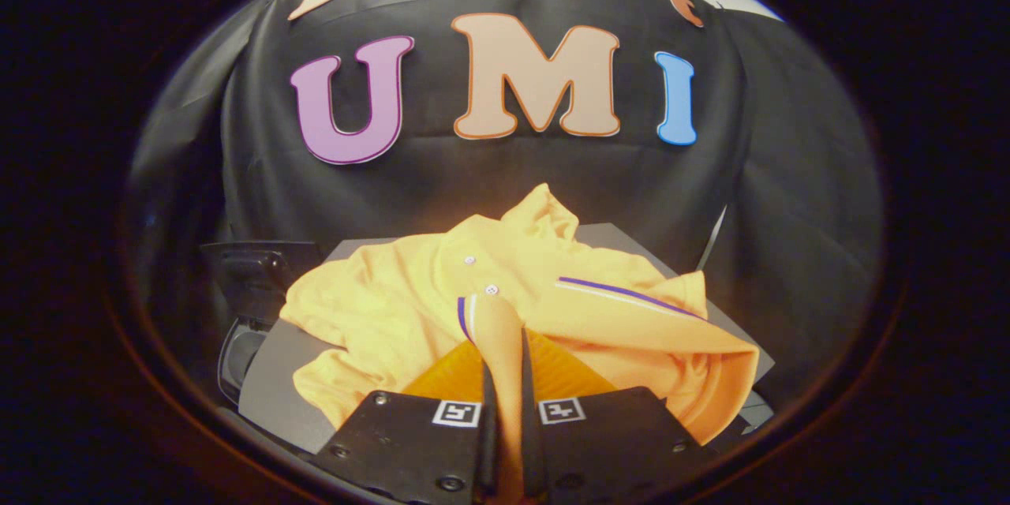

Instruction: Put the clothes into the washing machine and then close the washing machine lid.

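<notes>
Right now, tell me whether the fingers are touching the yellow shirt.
Touching. The gripper view shows the gripper with both fingers pinching a fold of the yellow shirt between them.

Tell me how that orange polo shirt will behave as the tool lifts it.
Probably floppy: the orange polo shirt lies rumpled over the grey surface. The tool pinches one fold, so the rest would likely hang and drag. It looks light, and loose cloth might catch on edges.

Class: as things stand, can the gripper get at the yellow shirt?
Probably yes: the gripper looks shut on a fold of the yellow shirt, which lies on the grey surface with nothing in between.
</notes>
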